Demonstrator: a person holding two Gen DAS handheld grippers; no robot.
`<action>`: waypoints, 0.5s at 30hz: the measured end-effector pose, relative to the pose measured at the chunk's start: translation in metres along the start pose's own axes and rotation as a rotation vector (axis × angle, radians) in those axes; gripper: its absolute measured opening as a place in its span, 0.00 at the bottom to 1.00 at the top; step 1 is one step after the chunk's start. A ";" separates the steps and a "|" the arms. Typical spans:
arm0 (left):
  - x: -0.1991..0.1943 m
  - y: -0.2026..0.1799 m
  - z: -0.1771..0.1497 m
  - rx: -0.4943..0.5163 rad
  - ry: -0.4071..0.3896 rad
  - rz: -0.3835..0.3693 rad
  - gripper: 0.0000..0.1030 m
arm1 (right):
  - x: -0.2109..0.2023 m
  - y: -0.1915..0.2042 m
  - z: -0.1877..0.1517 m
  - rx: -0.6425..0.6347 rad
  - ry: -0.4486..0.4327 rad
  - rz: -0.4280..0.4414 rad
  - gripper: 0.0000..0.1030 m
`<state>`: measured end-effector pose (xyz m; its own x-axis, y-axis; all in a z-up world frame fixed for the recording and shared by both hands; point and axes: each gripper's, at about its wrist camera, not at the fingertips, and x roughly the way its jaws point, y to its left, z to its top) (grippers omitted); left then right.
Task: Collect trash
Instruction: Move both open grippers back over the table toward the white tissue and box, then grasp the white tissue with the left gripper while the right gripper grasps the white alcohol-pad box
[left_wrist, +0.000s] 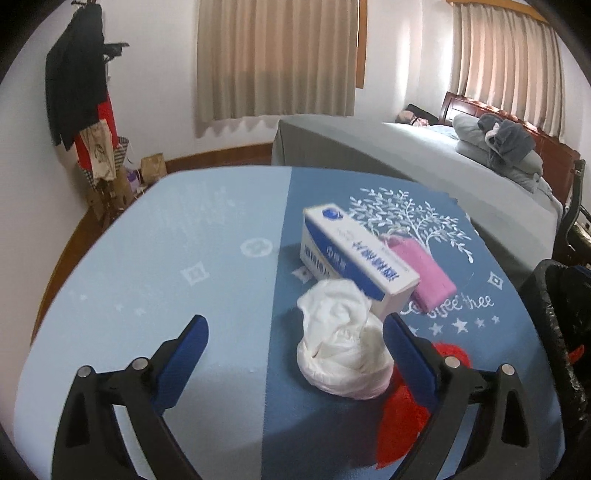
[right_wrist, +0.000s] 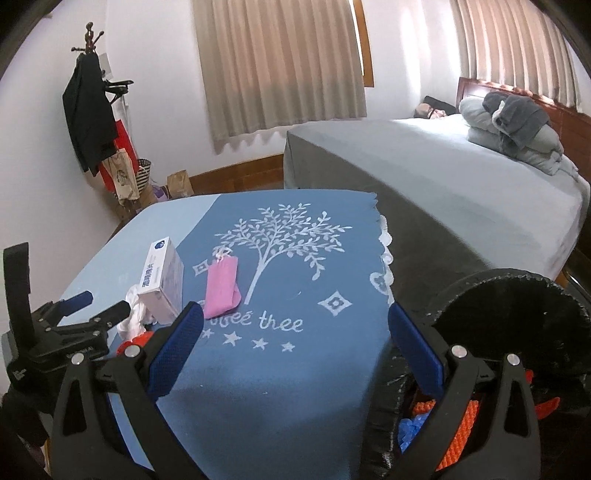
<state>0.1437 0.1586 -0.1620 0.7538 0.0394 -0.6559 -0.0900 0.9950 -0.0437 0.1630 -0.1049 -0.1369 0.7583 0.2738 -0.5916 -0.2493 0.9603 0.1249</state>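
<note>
A crumpled white tissue wad (left_wrist: 341, 341) lies on the blue tablecloth (left_wrist: 184, 258) between the open fingers of my left gripper (left_wrist: 295, 336), close to the right finger. A red scrap (left_wrist: 402, 406) lies beside and under that finger. Behind stand a white-and-blue box (left_wrist: 354, 254) and a pink pouch (left_wrist: 424, 269). In the right wrist view my left gripper (right_wrist: 107, 301) reaches the tissue (right_wrist: 135, 317); box (right_wrist: 164, 280) and pouch (right_wrist: 221, 288) lie beyond. My right gripper (right_wrist: 295, 325) is open and empty over the table edge, beside the black-lined bin (right_wrist: 517, 306).
The bin (left_wrist: 557, 332) stands at the table's right edge and holds orange and blue trash (right_wrist: 461, 417). A grey bed (right_wrist: 461, 184) lies behind the table. A coat rack with clothes (left_wrist: 81, 92) and bags stands at the far left wall.
</note>
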 end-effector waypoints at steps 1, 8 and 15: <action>0.002 0.000 -0.001 -0.003 0.007 -0.004 0.90 | 0.001 0.001 0.000 -0.001 0.001 0.000 0.94; 0.010 -0.003 0.001 -0.013 0.039 -0.055 0.81 | 0.011 0.007 -0.002 -0.008 0.021 0.005 0.94; 0.019 -0.006 0.002 -0.013 0.088 -0.166 0.55 | 0.019 0.015 -0.006 -0.022 0.045 0.011 0.94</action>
<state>0.1599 0.1531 -0.1729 0.6995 -0.1343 -0.7019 0.0226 0.9858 -0.1661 0.1695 -0.0859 -0.1512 0.7280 0.2810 -0.6254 -0.2710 0.9558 0.1139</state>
